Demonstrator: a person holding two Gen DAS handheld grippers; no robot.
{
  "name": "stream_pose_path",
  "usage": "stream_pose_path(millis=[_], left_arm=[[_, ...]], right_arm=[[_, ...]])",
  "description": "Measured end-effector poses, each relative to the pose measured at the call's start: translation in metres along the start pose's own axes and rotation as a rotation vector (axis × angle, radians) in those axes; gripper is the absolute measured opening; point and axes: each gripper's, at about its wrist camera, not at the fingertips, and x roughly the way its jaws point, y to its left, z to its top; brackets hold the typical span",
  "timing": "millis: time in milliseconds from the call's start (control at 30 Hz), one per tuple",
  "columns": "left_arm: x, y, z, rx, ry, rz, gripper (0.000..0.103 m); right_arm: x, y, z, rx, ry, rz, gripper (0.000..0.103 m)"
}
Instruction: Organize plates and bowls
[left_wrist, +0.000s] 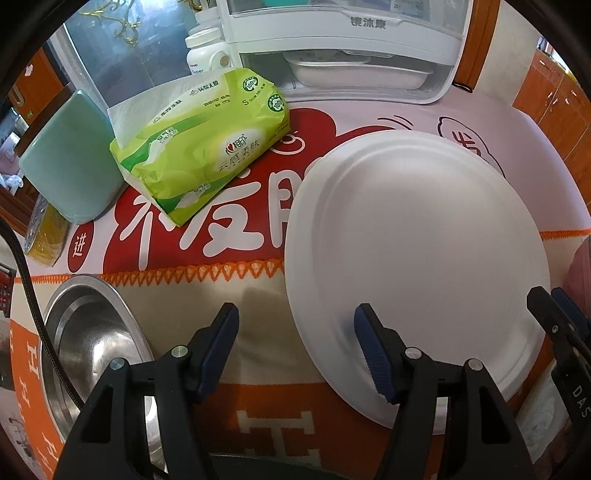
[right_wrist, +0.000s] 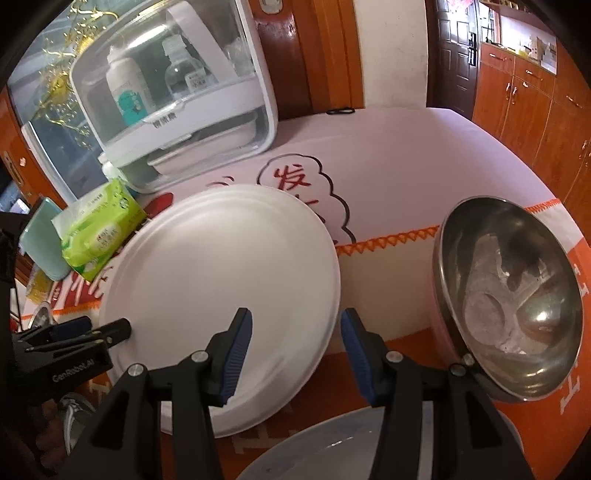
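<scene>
While both tongs stand spread and empty, left tongs (left_wrist: 295, 343) beside the white plate (left_wrist: 417, 258), right tongs (right_wrist: 295, 354) straddling its near rim, plate lies flat on the cloth-covered bench (right_wrist: 406, 177). Looks light, thin, bendy; pinch at the rim. Steel bowl (right_wrist: 509, 295) nearby: stiff, slippery.

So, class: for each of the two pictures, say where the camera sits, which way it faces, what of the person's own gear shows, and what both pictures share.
Left wrist: on the left gripper, facing down at the tablecloth; its open fingers straddle the white plate's near-left rim, and the right gripper shows at the edge.
Right wrist: on the right gripper, looking down; open fingers straddle the plate's right rim, steel bowl to the right, left gripper showing.
Shared: plate, tissue pack, white cabinet.
</scene>
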Motion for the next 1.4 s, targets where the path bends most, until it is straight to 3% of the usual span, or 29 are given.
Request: stream_pose_path(millis=[167,200,400,433,500,567,633,1033,1400], left_arm=[[0.002,0.000,0.002,0.008,0.003,-0.002,0.064],[0.002,-0.001,0.002,0.009,0.003,-0.003,0.064],[0.004,-0.003,0.002,0.011,-0.004,-0.019,0.062],[0.004,-0.003,0.002,0.009,-0.004,-0.024,0.060],[0.004,-0.001,0.001,0.004,-0.001,-0.045,0.056],[0.004,-0.001,0.001,-0.002,0.004,-0.079,0.043],[0.004,-0.001,0.000,-0.009,0.009,-0.108,0.037],[0.000,0.007,-0.003,-0.031,0.023,-0.128,0.036],[-0.045,0.022,-0.006,-0.032,-0.026,-0.135,0.036]], right_arm=[[0.013,-0.003,-0.002,0.023,0.071,-0.021,0.050],[0.014,-0.002,-0.002,0.013,0.064,-0.048,0.048],[0.015,-0.005,-0.005,0.009,0.040,-0.011,0.048],[0.015,-0.005,-0.005,0.010,0.038,-0.001,0.048],[0.015,-0.005,-0.005,0.008,0.033,0.016,0.038],[0.015,-0.006,-0.006,0.007,0.032,0.026,0.033],[0.014,-0.006,-0.006,0.010,0.031,0.025,0.030],[0.003,-0.009,-0.003,0.028,0.017,0.059,0.026],[-0.031,-0.005,0.001,0.028,-0.027,0.078,0.026]])
